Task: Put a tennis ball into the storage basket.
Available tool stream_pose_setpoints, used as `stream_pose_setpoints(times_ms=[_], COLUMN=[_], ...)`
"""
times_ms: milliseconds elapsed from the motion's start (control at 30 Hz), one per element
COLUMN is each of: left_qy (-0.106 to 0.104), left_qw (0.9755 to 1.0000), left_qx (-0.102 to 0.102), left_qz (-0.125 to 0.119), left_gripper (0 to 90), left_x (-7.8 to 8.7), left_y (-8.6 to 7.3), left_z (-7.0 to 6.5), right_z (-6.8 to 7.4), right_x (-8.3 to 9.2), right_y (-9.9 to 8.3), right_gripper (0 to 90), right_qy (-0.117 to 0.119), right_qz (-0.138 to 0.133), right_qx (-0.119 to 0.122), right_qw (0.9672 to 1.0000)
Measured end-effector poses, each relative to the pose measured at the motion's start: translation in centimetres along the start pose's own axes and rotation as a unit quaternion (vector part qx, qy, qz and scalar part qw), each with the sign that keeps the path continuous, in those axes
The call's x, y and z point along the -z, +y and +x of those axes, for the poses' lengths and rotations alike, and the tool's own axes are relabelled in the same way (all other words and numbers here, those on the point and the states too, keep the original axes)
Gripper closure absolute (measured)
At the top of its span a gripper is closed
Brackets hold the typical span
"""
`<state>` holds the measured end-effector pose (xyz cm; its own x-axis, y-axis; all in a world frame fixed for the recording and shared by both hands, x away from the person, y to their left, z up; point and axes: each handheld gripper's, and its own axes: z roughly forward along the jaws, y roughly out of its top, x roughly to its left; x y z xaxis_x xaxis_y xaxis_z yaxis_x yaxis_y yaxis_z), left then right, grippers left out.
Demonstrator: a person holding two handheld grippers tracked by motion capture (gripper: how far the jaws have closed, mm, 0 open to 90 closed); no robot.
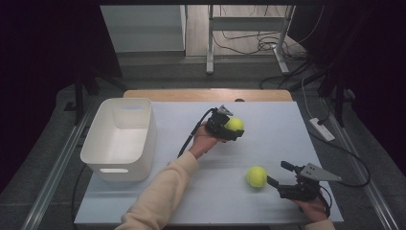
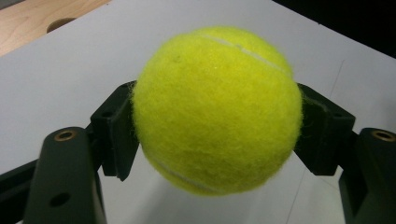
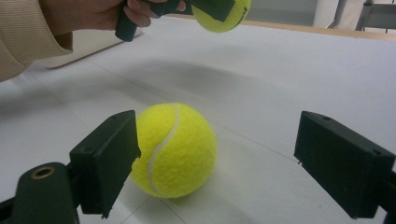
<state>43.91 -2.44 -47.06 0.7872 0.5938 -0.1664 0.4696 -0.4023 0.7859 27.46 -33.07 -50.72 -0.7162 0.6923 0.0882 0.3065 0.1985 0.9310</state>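
Left gripper [image 1: 230, 128] jaws clamp one tennis ball [image 2: 217, 109]; right gripper [image 3: 217, 163] jaws wide.

Table: white sheet [image 1: 268, 143] under both hand-held grippers, over a pale wooden top [image 1: 206, 94] whose edge shows beyond the left-hand gripper.
Floor: grey [image 1: 158, 72] beyond the table, past the left-hand gripper; lighter wood-toned strip farther back.
Frame: metal legs [image 1: 209, 43] and a crossbar stand far behind the left-hand gripper.
Cables: loose loops [image 1: 261, 43] on the floor by those legs.
Power strip: white [image 1: 321, 129], on the floor off the table's side beyond the right-hand gripper.
Light: table lit, both outer sides dark.
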Motion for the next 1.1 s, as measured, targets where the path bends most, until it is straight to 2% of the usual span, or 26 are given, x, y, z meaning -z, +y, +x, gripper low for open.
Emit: stream_pose_setpoints(times_ms=[200, 533, 733, 867, 1100], left_qy=[0.001, -0.002, -0.002, 0.004, -0.002], left_qw=[0.9999, 0.9998, 0.9996, 0.9994, 0.9993], left_qx=[-0.009, -0.010, -0.021, -0.022, -0.012], left_qz=[-0.005, -0.014, -0.020, -0.027, -0.034], left_gripper=[27.4, 27.5, 27.4, 27.5, 27.4], left_x=[0.8, 2.0, 3.0, 3.7, 4.5], left_y=[0.2, 0.3, 0.5, 0.6, 0.2], left_z=[-0.2, -0.4, -0.8, -0.9, -0.8], right_z=[0.0, 0.0, 0.0, 0.0, 0.0], right_x=[0.0, 0.0, 0.0, 0.0, 0.0], right_y=[0.0, 0.0, 0.0, 0.0, 0.1], right_gripper=[13.9, 13.9, 13.9, 13.9, 13.9], right_qy=[0.000, -0.001, -0.001, -0.002, -0.002], right_qz=[0.001, 0.000, -0.001, -0.001, 0.000], right_qx=[0.000, -0.002, -0.002, -0.002, -0.002], right_qw=[1.0000, 1.0000, 1.0000, 1.0000, 1.0000])
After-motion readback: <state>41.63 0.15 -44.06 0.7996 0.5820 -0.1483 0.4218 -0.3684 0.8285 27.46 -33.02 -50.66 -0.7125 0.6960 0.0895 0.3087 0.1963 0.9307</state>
